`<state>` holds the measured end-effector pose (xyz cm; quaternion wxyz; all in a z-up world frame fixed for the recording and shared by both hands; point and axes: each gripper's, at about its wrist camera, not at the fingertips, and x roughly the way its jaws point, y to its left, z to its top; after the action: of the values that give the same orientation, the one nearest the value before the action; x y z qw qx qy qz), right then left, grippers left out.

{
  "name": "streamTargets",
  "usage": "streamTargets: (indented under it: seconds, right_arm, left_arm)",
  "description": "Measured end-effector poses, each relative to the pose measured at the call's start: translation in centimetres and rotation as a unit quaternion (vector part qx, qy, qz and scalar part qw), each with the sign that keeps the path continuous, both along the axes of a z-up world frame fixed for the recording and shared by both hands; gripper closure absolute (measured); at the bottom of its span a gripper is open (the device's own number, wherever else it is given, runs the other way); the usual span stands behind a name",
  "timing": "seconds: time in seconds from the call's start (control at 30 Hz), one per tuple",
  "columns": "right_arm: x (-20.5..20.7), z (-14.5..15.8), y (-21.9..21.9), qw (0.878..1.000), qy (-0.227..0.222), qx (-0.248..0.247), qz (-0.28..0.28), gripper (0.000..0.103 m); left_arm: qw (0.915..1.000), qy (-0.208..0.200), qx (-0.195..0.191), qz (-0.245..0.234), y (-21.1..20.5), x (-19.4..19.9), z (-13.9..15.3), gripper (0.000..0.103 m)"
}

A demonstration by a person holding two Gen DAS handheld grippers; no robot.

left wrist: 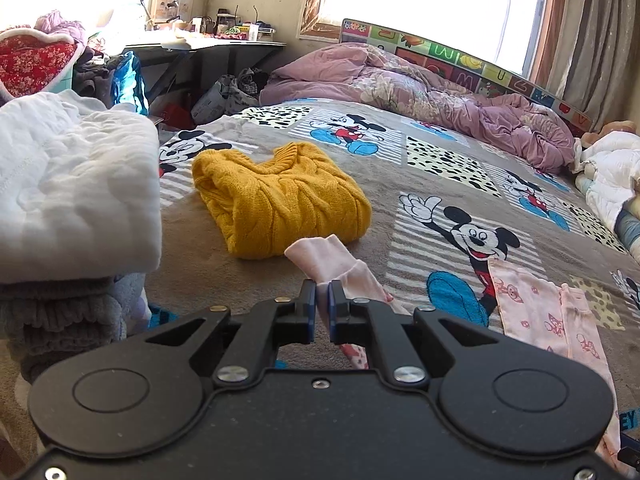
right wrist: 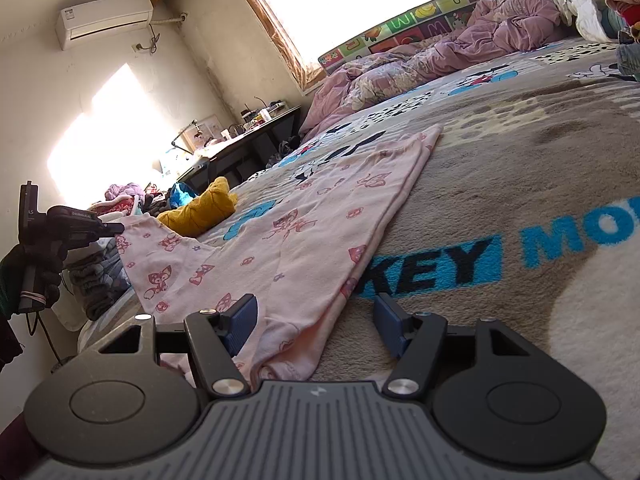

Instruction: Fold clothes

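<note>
A pink printed garment (right wrist: 304, 232) lies spread on the Mickey Mouse blanket (right wrist: 520, 168). My left gripper (left wrist: 322, 292) is shut on one end of the pink garment (left wrist: 332, 260) and holds it lifted off the bed; the same gripper shows at the far left of the right wrist view (right wrist: 116, 228). My right gripper (right wrist: 316, 320) is open, low on the bed, its jaws on either side of the garment's near corner. A folded yellow knit sweater (left wrist: 276, 200) lies on the blanket beyond the left gripper.
A stack of folded clothes topped by a white quilted piece (left wrist: 72, 184) stands at the left. A crumpled purple quilt (left wrist: 420, 92) lies along the far side of the bed. A cluttered desk (left wrist: 208, 44) stands at the back left.
</note>
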<state>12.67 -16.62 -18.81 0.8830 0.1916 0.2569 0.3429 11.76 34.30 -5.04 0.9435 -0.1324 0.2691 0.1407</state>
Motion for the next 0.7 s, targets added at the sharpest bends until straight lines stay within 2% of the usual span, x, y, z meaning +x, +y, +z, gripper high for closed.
streamTargets:
  seconds: [0.37,0.7]
  right_arm:
    - [-0.2,0.2,0.3,1.000,-0.002,-0.010,0.001,0.038]
    - [-0.3,0.2,0.3,1.000,-0.005,-0.011,0.003,0.037]
  left_arm:
    - [0.9991,0.035,0.013,0.019,0.9,1.1,-3.0,0.099]
    - [0.9966,0.073,0.001,0.038,2.0,2.4,-6.2,0.098]
